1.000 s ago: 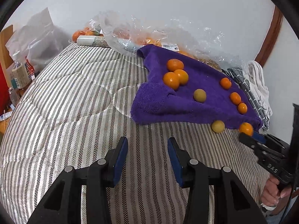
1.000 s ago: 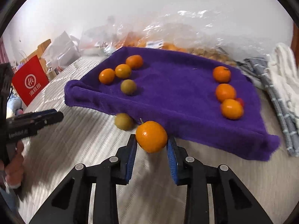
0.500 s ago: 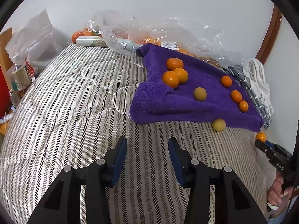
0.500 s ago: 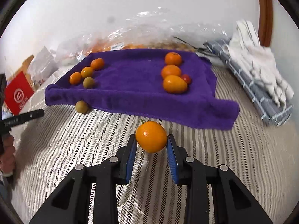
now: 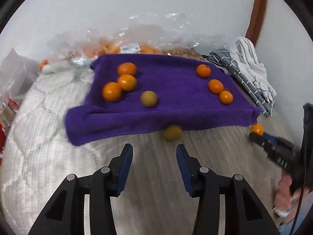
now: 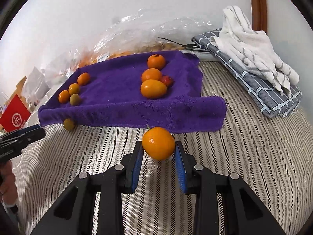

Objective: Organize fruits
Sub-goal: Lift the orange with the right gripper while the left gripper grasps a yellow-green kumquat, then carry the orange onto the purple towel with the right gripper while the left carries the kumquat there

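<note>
left wrist view: the left tool (image 5: 154, 161) hangs released over the striped bed (image 5: 49, 156), nothing between its blue pads; just ahead a yellow-green fruit (image 5: 172, 132) lies on the bed touching the front edge of the purple towel (image 5: 176, 90); the picture is blurred, so it may be partly tucked under the hem; on the towel three oranges (image 5: 127, 82) cluster at left, a second greenish fruit (image 5: 149, 98) sits mid-front, three more oranges (image 5: 215, 86) line the right side.
right wrist view: the right tool (image 6: 158, 156) is clenched on an orange (image 6: 158, 143) above the bed, just before the towel's front edge; a folded grey cloth (image 6: 264, 96) with a white towel (image 6: 250, 39) on it lies at right; the left tool's tip shows at far left.
</note>
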